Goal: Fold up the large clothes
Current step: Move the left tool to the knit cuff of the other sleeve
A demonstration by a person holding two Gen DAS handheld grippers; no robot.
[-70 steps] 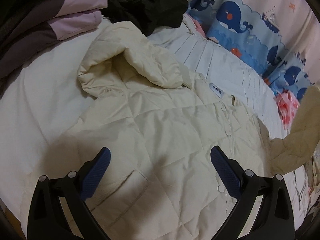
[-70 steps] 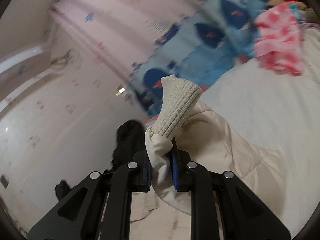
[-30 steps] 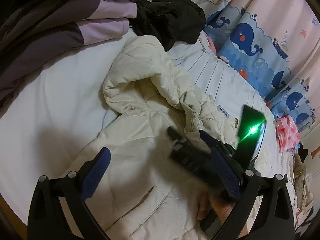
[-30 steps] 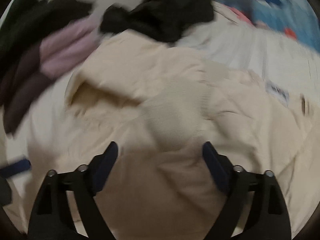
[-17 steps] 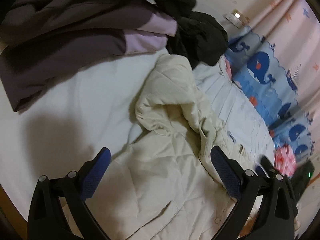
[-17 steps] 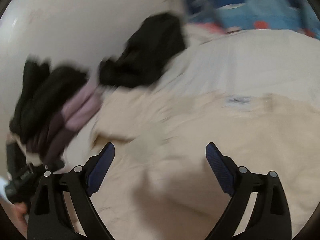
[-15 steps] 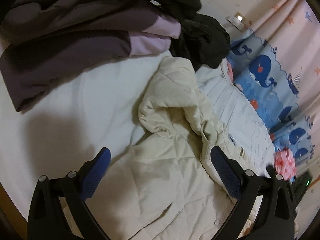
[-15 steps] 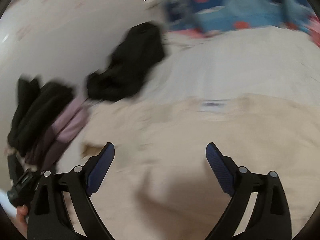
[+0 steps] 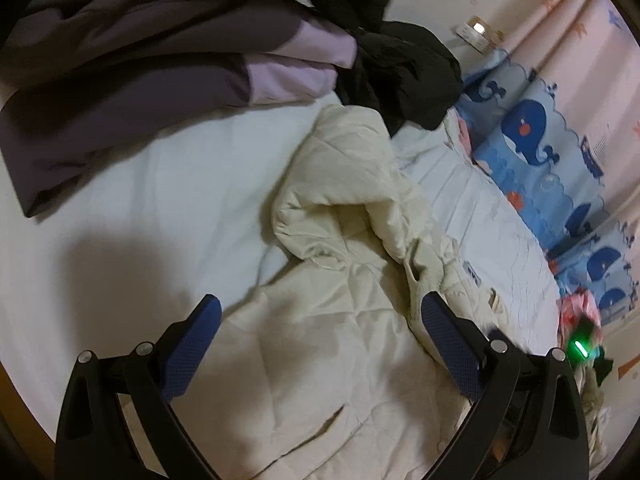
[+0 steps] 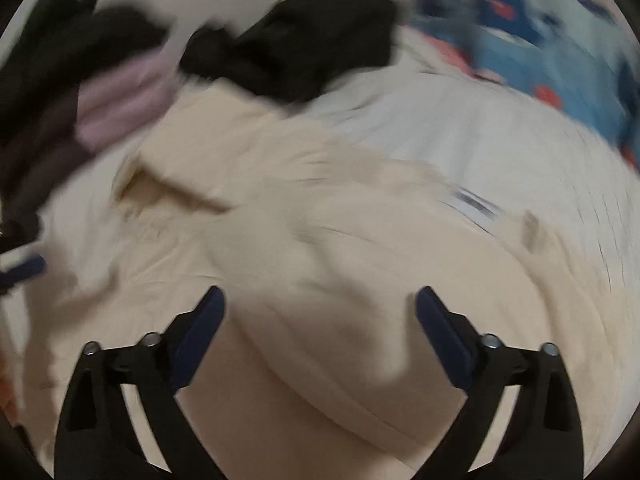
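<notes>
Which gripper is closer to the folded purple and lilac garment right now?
Left. The left gripper hovers open over the cream quilted jacket near the folded purple and lilac garment; the right gripper is open farther along the jacket.

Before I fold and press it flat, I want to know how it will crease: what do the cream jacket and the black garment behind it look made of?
The cream jacket looks like a matte, padded woven shell: stitched diamond quilting and puffy, soft creases. The black garment looks like a thin, limp matte fabric, heaped in crumpled folds; its weave is too dark to tell.
</notes>
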